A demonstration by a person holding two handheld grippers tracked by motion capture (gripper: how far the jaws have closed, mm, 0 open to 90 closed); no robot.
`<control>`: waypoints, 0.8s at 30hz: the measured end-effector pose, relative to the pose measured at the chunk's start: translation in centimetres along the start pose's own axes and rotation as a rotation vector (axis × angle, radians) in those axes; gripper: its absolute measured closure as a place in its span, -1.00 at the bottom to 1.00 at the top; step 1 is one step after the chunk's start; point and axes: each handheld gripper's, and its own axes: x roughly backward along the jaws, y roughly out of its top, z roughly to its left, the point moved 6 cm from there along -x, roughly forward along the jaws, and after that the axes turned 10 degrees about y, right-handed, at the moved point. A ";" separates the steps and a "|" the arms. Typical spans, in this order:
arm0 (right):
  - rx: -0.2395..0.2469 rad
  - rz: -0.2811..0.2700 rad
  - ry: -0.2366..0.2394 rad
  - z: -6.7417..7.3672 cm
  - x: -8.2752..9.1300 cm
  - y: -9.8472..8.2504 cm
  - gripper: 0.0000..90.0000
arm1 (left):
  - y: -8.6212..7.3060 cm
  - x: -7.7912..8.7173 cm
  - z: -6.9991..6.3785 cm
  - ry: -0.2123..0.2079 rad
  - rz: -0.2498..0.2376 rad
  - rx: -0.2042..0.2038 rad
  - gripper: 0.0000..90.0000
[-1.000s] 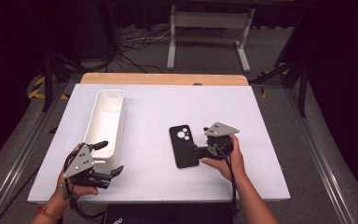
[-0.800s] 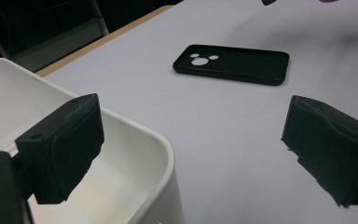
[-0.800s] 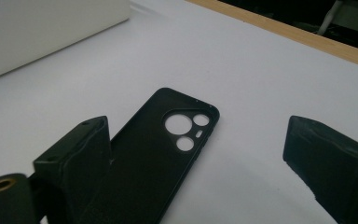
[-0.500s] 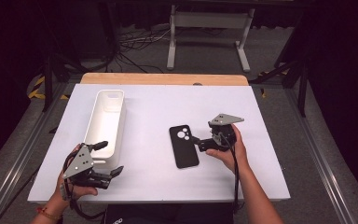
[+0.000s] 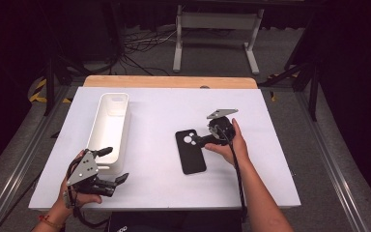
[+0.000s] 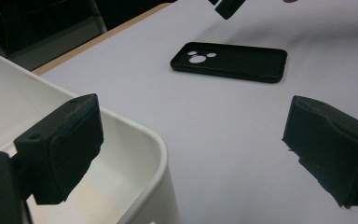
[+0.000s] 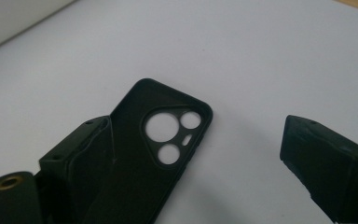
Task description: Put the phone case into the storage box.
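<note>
A black phone case [image 5: 190, 151] lies flat on the white table [image 5: 270, 121], camera cutouts toward the far side. My right gripper [image 5: 204, 136] sits at the case's far right corner and points left at it. In the right gripper view the case [image 7: 158, 154] lies under the wide gap of the right gripper [image 7: 196, 140]. Its jaws have just been opening and press on nothing. My left gripper [image 5: 113, 165] rests open near the front left edge, beside the white tray [image 5: 125, 125]. In the left gripper view the left gripper [image 6: 196, 126] faces the case [image 6: 233, 60].
The long white tray's near corner [image 6: 140, 135] stands right by the left jaw. A wooden board [image 5: 169, 81] runs along the table's far edge. Metal stand legs [image 5: 212, 21] and cables lie on the dark floor beyond.
The right hand has slid toward the far side, from beside the case's middle to its camera end. The case and the left hand have stayed in place.
</note>
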 end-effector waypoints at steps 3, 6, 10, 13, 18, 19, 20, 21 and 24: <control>0.001 0.009 -0.013 -0.3 -0.8 0.4 -0.76 | -0.1 -0.1 -0.1 -0.007 0.005 0.000 -0.87; 0.004 0.009 -0.031 -0.4 -1.2 0.6 -0.72 | -0.1 -0.1 -0.1 -0.007 0.007 -0.003 -0.87; 0.009 0.046 -0.052 -0.8 -2.6 0.8 -0.59 | -0.1 -0.2 -0.2 -0.006 0.008 -0.006 -0.87; 0.010 0.066 -0.069 -1.2 -3.5 0.9 -0.46 | -0.2 -0.2 -0.2 -0.009 0.011 -0.010 -0.87; -0.014 0.095 -0.078 -1.8 -4.5 0.9 -0.30 | -0.2 -0.2 -0.2 -0.012 0.012 -0.010 -0.87; -0.025 0.096 -0.079 -2.0 -4.7 0.9 -0.25 | -0.2 -0.2 -0.2 -0.013 0.012 -0.012 -0.87; -0.039 0.104 -0.082 -2.2 -4.8 0.8 -0.21 | -0.3 -0.2 -0.3 -0.014 0.012 -0.012 -0.87; -0.046 0.117 -0.093 -2.4 -4.9 0.7 -0.21 | -0.3 -0.1 -0.3 -0.015 0.012 -0.013 -0.87; -0.052 0.117 -0.095 -2.6 -5.1 0.7 -0.17 | -0.3 -0.2 -0.3 -0.016 0.014 -0.014 -0.87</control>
